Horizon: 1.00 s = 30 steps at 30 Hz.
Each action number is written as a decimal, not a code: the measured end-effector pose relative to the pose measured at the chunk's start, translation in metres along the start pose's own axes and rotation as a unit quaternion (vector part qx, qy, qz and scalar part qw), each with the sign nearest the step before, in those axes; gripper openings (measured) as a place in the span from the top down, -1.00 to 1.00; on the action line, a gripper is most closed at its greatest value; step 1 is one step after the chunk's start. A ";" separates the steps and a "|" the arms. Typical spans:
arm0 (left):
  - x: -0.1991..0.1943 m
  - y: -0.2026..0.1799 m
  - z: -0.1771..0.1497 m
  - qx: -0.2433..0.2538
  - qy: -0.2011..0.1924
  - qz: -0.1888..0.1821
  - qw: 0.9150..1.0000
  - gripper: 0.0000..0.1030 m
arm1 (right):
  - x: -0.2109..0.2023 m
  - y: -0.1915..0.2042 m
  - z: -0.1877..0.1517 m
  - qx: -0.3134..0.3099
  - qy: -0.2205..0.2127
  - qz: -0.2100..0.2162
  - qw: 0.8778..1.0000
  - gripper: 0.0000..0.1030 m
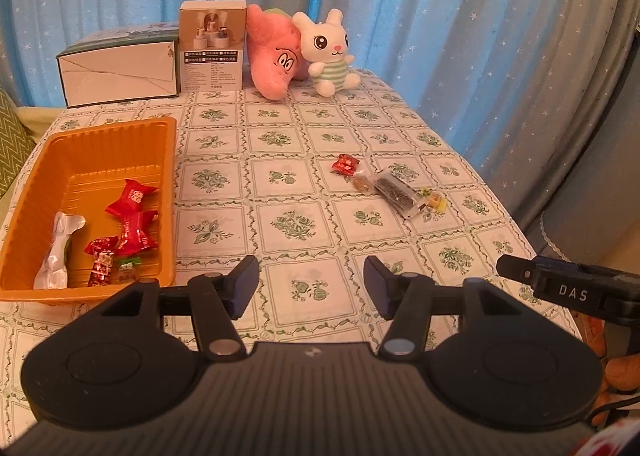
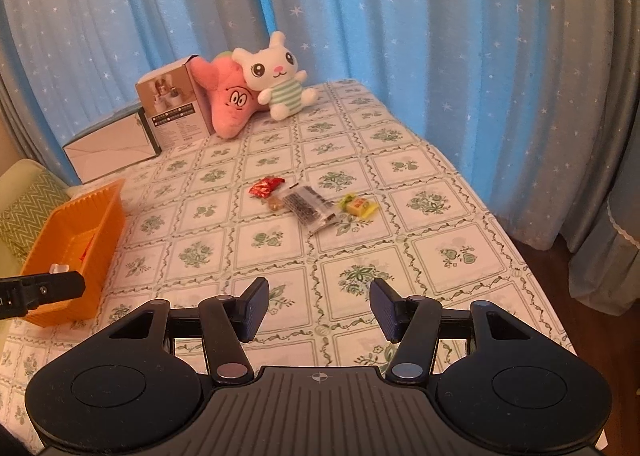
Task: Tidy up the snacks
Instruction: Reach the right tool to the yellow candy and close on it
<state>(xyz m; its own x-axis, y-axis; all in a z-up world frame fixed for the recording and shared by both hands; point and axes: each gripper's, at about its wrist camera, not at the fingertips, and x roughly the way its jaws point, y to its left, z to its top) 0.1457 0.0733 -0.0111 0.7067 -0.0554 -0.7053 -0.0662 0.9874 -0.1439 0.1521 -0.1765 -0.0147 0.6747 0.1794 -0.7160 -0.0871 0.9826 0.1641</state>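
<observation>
An orange tray (image 1: pixel 52 144) sits at the table's left and holds red wrapped candies (image 1: pixel 134 202), a white packet (image 1: pixel 58 248) and small sweets. It also shows in the right wrist view (image 2: pixel 104 212). Loose snacks lie mid-table: a red candy (image 1: pixel 345 165) (image 2: pixel 265 187), a brown sweet (image 1: pixel 362 183) (image 2: pixel 275 203), a dark seed packet (image 1: pixel 394 192) (image 2: pixel 306 207) and a yellow-green candy (image 1: pixel 434 202) (image 2: pixel 358 206). My left gripper (image 1: pixel 311 286) is open and empty, just right of the tray. My right gripper (image 2: pixel 319 310) is open and empty, short of the loose snacks.
At the table's far end stand a flat white box (image 1: pixel 120 68), a small product box (image 1: pixel 212 44), a pink plush (image 1: pixel 274 56) and a white rabbit plush (image 1: pixel 326 52). Blue starred curtains hang behind. The table's right edge drops off near the right gripper.
</observation>
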 end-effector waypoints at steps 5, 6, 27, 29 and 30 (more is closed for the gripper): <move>0.013 -0.006 0.009 0.001 0.002 -0.009 1.000 -0.05 | 0.010 -0.010 0.006 -0.010 -0.002 -0.007 1.000 -0.09; 0.016 -0.008 0.010 0.002 0.003 -0.010 1.000 -0.05 | 0.014 -0.014 0.007 -0.012 -0.002 -0.008 1.000 -0.09; 0.114 -0.026 0.037 0.001 0.032 -0.016 0.999 -0.05 | 0.128 -0.066 0.051 -0.077 0.020 0.005 0.997 -0.08; 0.122 -0.026 0.039 0.001 0.035 -0.017 0.999 -0.05 | 0.140 -0.066 0.056 -0.087 0.019 0.014 0.996 -0.08; 0.126 -0.026 0.040 0.001 0.036 -0.017 0.999 -0.05 | 0.147 -0.066 0.058 -0.094 0.020 0.016 0.995 -0.08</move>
<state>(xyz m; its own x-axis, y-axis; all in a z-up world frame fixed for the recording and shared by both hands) 0.2641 0.0463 -0.0685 0.6563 -0.1000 -0.7478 -0.0406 0.9851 -0.1674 0.2993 -0.2175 -0.0914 0.6405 0.2096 -0.7388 -0.2467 0.9672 0.0605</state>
